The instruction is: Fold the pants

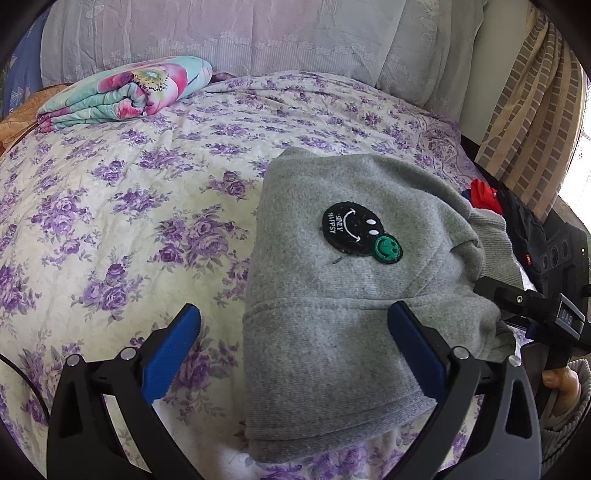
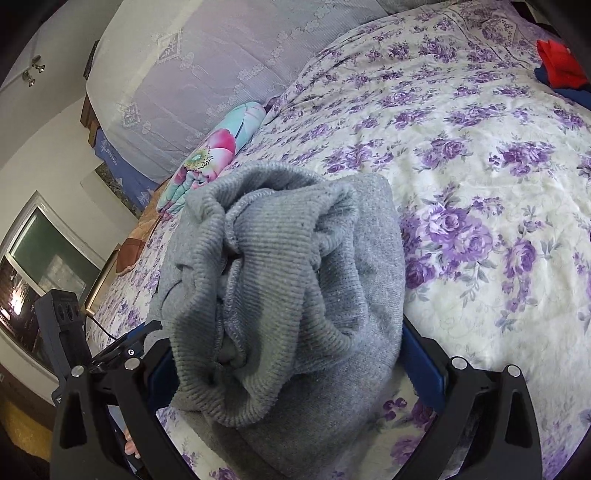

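Grey fleece pants point(image 1: 351, 295) lie folded into a compact bundle on the bed, with a black smiley patch point(image 1: 351, 229) on top. My left gripper point(image 1: 295, 332) is open, its blue pads spread wide over the bundle's near left edge, holding nothing. In the right wrist view the pants' ribbed waistband point(image 2: 273, 280) bunches up between my right gripper's point(image 2: 284, 354) wide-open jaws; the fabric rests between the blue pads point(image 2: 421, 362) without being pinched. The right gripper also shows at the right edge of the left wrist view point(image 1: 532, 306).
The floral purple bedspread point(image 1: 129, 221) covers the bed. A folded floral blanket point(image 1: 125, 92) lies at the far left by the lace-covered headboard point(image 1: 221, 33). Red and dark clothes point(image 1: 484, 195) sit at the right edge. A curtain point(image 1: 532, 110) hangs at right.
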